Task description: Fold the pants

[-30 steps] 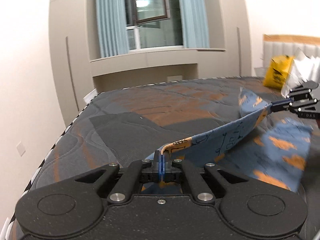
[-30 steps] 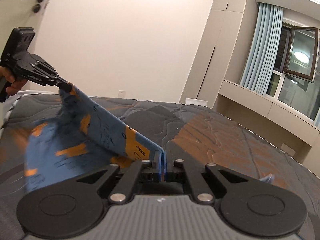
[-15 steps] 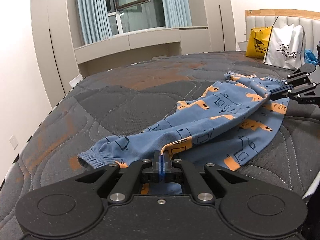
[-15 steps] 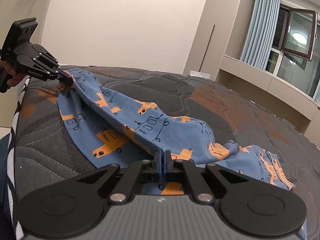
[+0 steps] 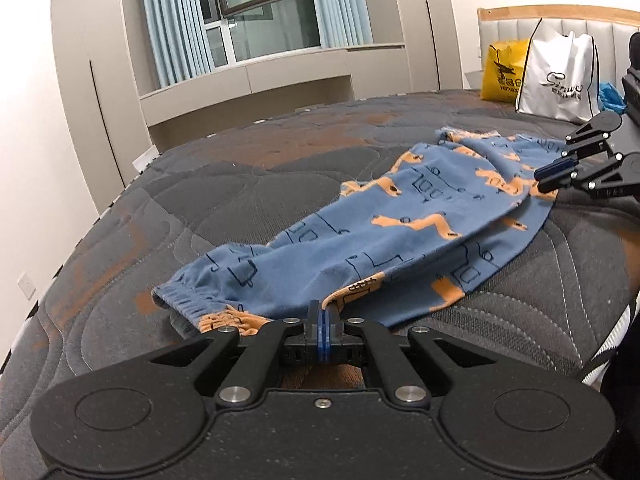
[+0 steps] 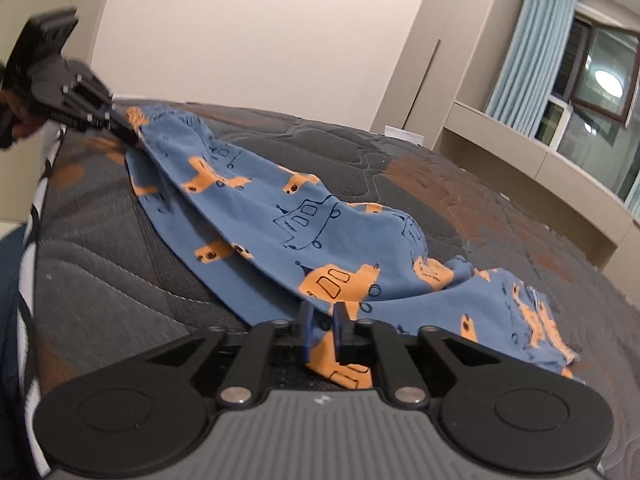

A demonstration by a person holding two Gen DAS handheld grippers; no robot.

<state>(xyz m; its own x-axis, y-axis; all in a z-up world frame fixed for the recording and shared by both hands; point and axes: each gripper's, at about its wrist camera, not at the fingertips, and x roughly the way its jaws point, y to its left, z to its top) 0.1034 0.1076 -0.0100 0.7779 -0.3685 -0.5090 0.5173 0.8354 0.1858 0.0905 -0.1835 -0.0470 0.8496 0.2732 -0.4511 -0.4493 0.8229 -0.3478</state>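
Note:
Blue pants (image 5: 400, 232) printed with orange vehicles lie stretched out on the grey and orange quilted mattress (image 5: 240, 184). My left gripper (image 5: 322, 316) is shut on the pants' near edge beside the elastic band. In the left wrist view my right gripper (image 5: 546, 178) sits at the other end of the cloth. In the right wrist view the pants (image 6: 280, 208) run from my right gripper (image 6: 323, 316) up to my left gripper (image 6: 128, 136). The right jaws are opening: the pads stand apart with cloth loose between them.
A yellow bag (image 5: 502, 76) and a white bag (image 5: 560, 76) stand by the headboard at the far right. The mattress's striped side edge (image 6: 36, 216) runs close beside both grippers. A hand (image 6: 20, 120) holds the left gripper. Wall, window ledge and curtains lie beyond.
Both grippers came down and the pants, which hung taut between them, now lie on the mattress. The right jaws have parted; the left stays clamped.

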